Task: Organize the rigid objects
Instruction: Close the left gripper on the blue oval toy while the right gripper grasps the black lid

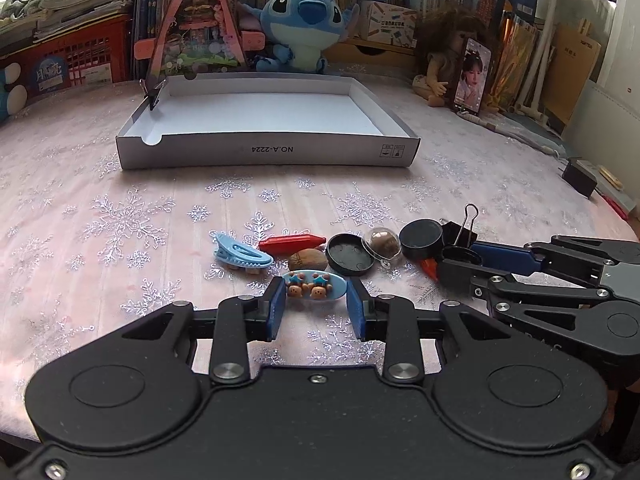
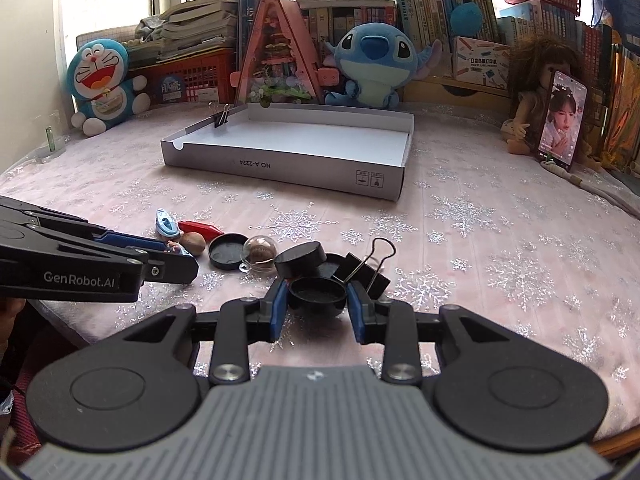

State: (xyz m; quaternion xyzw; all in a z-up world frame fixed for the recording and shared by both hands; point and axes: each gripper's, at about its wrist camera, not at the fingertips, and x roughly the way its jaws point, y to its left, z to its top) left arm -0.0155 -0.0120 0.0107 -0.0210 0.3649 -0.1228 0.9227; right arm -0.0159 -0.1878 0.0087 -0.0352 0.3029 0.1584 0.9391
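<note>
a pale blue oval hair clip (image 1: 314, 286) with two bear figures lies flat between the left claw's (image 1: 316, 307) fingers; a shallow black round lid (image 2: 317, 294), open side up, sits between the right claw's (image 2: 317, 309) fingers.

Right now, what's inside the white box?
The white box holds nothing on its visible floor. One binder clip is clipped to its left wall. The strip of floor right behind the near wall is hidden in both views.
</note>
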